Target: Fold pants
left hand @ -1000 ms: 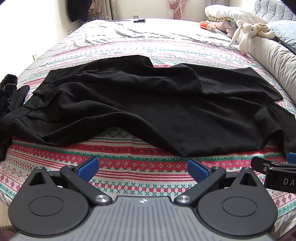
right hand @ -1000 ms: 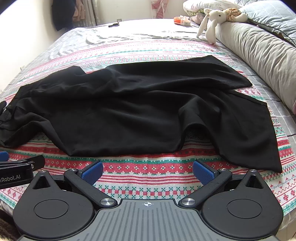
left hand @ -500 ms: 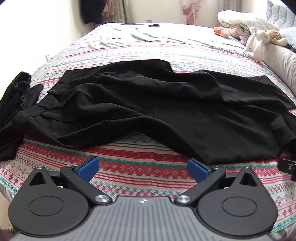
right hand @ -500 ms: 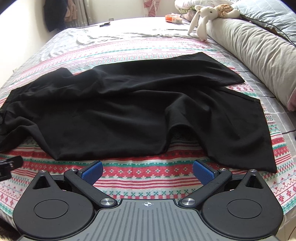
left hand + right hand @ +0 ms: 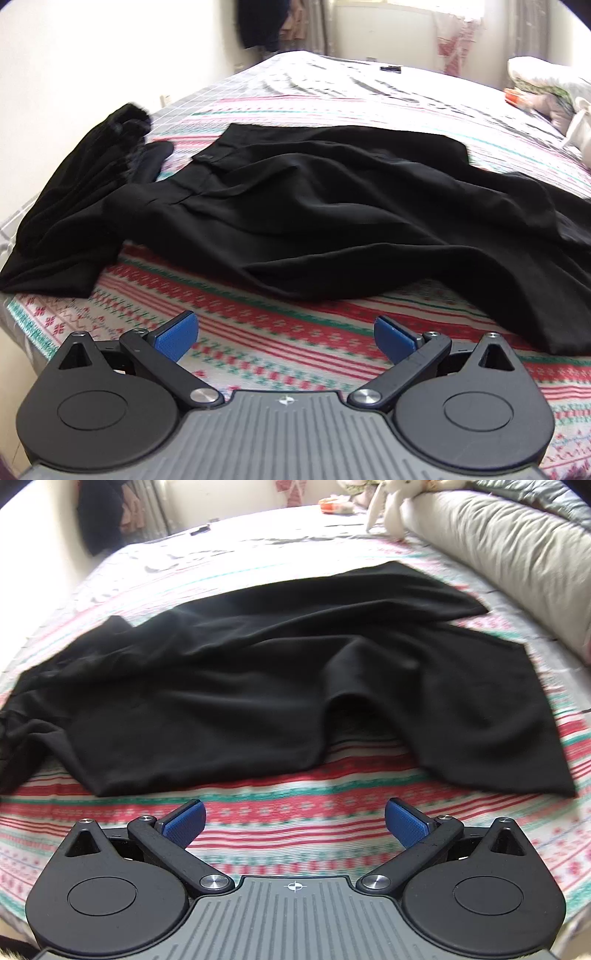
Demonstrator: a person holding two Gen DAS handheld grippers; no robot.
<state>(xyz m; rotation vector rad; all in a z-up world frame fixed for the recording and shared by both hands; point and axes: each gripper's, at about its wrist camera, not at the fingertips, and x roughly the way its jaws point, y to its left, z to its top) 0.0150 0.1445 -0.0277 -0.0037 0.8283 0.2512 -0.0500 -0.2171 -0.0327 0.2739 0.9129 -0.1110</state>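
Both grippers have swung apart compared to a second ago: the left one has panned toward the waistband end, so the other gripper that was poking in at its right edge is gone from view, and the right one has drifted toward the leg hems. Same on the right camera, the left gripper's tip no longer shows at the left edge.

Left gripper [image 5: 284, 336]: fingers [image 5: 175, 334] spread wide apart, blue pads holding nothing, hovering over the striped red/green/white blanket [image 5: 258, 332] at the near edge of the bed. Right gripper [image 5: 293, 821]: fingers [image 5: 404, 825] also wide apart and empty, over that same near strip of blanket.

Just past the fingers, the black pants [image 5: 332, 206] lie spread sideways across the bed, rumpled, not folded yet. Waistband sits toward the bed's left edge, the two legs run off toward the right, the nearer leg's hem closest to the near edge in the right view [image 5: 461, 716]. There's a raised tunnel-like fold in the near leg.

Touching the waistband end, at the left edge of the bed, is a second dark garment [image 5: 74, 206] in a heap. Far right side has a long grey bolster [image 5: 498, 550] and a white plush rabbit [image 5: 391, 506]. Small dark object [image 5: 390, 68] near the far edge, too blurry to tell what.
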